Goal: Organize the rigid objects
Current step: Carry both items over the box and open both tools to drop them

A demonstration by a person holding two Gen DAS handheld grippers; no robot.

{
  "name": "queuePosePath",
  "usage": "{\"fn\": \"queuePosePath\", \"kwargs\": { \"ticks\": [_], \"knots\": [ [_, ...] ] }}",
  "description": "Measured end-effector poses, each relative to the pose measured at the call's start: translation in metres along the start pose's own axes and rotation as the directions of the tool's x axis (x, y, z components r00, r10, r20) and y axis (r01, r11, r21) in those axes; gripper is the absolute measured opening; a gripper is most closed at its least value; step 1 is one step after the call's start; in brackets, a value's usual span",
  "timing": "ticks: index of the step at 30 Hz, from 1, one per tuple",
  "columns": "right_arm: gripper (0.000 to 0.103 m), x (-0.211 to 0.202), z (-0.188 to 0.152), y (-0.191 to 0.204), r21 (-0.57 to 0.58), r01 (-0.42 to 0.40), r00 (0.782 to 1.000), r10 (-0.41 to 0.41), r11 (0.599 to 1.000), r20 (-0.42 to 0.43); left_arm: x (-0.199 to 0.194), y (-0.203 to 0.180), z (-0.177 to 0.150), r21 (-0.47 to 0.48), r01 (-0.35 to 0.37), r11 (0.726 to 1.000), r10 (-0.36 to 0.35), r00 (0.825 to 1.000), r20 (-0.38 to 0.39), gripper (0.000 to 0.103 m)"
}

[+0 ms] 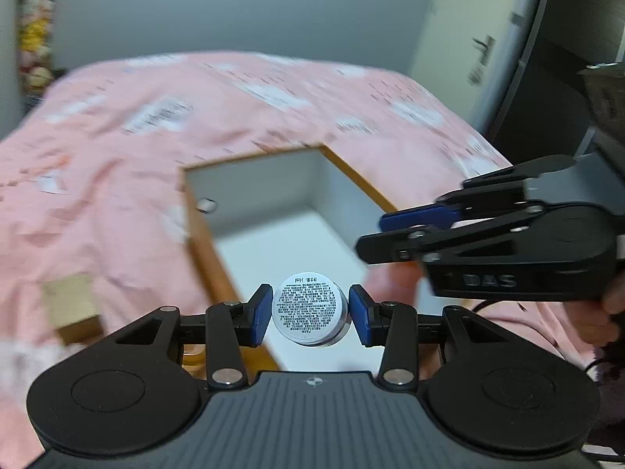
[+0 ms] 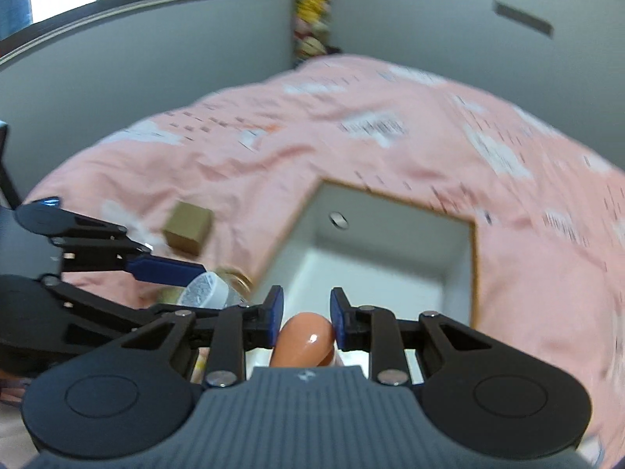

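My left gripper (image 1: 309,314) is shut on a small round white jar (image 1: 308,308) with a printed label on its base, held over the near end of a white wooden-rimmed box (image 1: 351,174) on the bed. My right gripper (image 2: 305,317) is shut on a smooth orange rounded object (image 2: 304,342), held over the same box (image 2: 474,258). The right gripper also shows in the left wrist view (image 1: 414,230), to the right of the box. The left gripper and its jar (image 2: 203,291) show in the right wrist view at the left.
A pink patterned bedcover (image 1: 117,164) surrounds the box. A small brown cardboard box (image 2: 188,231) lies on the cover left of it, also in the left wrist view (image 1: 70,305). A gold ring-like item (image 2: 238,277) lies near the box corner. Grey walls and a door (image 1: 468,39) stand behind.
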State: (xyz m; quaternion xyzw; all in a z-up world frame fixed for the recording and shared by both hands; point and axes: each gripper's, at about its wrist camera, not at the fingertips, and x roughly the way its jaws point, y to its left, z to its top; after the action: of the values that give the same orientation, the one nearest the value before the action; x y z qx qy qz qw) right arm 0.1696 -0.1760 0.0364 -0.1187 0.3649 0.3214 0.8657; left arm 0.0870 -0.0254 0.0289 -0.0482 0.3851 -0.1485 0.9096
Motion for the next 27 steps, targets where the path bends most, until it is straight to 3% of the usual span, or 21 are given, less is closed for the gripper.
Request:
{"fn": "queuePosePath", "kwargs": {
  "ticks": [6,12,16,18,27],
  "knots": [
    [0.024,0.027,-0.027,-0.039,0.158,0.051,0.995,-0.036,0.986,-0.096,0.047,-0.011,0.004,0.011,0.076,0.997,-0.074,0.99,-0.123,0.048],
    [0.022,0.047,-0.045,-0.062,0.239,0.065,0.987,-0.027,0.969,-0.158,0.081,-0.016,0.005,0.038,0.076,0.996,-0.065,0.97,-0.232,0.048],
    [0.02,0.058,-0.053,-0.069,0.265,0.08,0.981,-0.029,0.961,-0.193,0.096,-0.021,0.004,0.058,0.08,0.995,-0.06,0.955,-0.29,0.048],
    [0.007,0.061,-0.058,-0.073,0.276,0.082,0.978,-0.024,0.958,-0.206,0.103,-0.022,0.004,0.066,0.081,0.995,-0.056,0.946,-0.319,0.048],
    [0.012,0.064,-0.06,-0.076,0.285,0.092,0.978,-0.032,0.954,-0.207,0.128,-0.02,0.007,0.058,0.073,0.996,-0.046,0.924,-0.379,0.048]
  ]
}}
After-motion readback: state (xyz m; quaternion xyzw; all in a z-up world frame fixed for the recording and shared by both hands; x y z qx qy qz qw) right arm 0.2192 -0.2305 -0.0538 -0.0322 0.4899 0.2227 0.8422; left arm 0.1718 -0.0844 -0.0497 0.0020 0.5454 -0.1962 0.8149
